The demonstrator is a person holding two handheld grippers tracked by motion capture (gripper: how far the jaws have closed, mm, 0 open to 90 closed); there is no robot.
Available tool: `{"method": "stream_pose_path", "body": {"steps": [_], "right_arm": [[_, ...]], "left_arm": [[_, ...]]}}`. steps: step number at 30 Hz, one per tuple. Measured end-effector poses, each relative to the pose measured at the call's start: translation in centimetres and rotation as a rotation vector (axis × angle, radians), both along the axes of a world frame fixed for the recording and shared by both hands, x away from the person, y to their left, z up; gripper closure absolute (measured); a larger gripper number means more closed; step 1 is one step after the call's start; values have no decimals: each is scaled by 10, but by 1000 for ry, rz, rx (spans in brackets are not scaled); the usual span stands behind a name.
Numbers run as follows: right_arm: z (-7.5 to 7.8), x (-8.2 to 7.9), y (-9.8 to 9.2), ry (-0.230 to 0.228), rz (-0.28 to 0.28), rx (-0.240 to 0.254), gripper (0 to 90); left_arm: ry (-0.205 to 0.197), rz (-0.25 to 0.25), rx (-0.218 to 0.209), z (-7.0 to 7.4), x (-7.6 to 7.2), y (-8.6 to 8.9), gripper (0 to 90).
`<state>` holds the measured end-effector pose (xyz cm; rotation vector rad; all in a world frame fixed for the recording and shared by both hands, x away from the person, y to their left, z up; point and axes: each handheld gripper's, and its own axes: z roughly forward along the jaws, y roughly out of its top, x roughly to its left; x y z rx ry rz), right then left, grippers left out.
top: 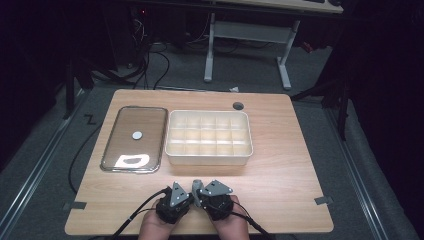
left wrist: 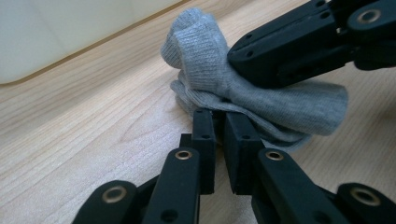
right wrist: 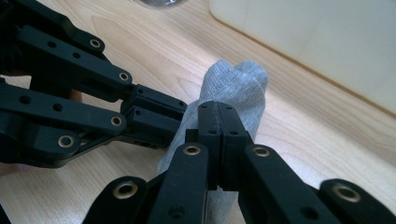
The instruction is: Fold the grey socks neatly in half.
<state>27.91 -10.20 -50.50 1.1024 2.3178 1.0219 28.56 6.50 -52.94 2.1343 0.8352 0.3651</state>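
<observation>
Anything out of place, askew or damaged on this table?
Nothing stands out. The lid lies flat beside the open divided box, both square to the table. Both hand-held grippers, left and right, pinch a bunched grey sock at the near edge.

A light wooden table point(top: 280, 165) carries a glass-lidded metal tray point(top: 134, 139) at ten o'clock and, just beside it, a cream compartment box point(top: 208, 138) near the centre. A grey sock point(top: 196, 184) lies bunched at six o'clock. A round cable hole point(top: 238, 106) sits at twelve.
</observation>
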Motion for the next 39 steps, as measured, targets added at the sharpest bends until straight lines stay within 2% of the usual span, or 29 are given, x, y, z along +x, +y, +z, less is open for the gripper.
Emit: {"method": "stream_pose_path", "body": {"steps": [7, 9, 15, 19, 21, 25, 27, 28, 34, 39], "right_arm": [[-9, -1, 1, 20, 10, -6, 900], [-11, -1, 1, 24, 17, 2, 900], [-13, -2, 2, 15, 22, 9, 900], [-13, -2, 1, 11, 25, 13, 900], [-14, 0, 0, 18, 34, 31, 900], [-14, 0, -1, 17, 35, 34, 900], [-15, -1, -2, 16, 36, 45, 900], [-16, 0, -3, 15, 39, 53, 900], [-16, 1, -4, 18, 45, 57, 900], [-17, 2, -6, 27, 48, 81, 900]], "left_arm": [[12, 1, 5, -2, 2, 6, 827], [9, 22, -20, 1, 4, 14, 816], [-10, 49, -55, 6, 8, 25, 794], [-19, 42, -62, 6, 7, 27, 768], [-26, 36, -71, 6, 7, 26, 754], [-35, 33, -98, 13, 6, 27, 752], [-33, 24, -132, 19, 5, 25, 766], [-39, 21, -134, 22, 5, 23, 799], [-49, -3, -157, 39, 13, 8, 847], [-27, -34, -164, 41, 20, -9, 859]]}}
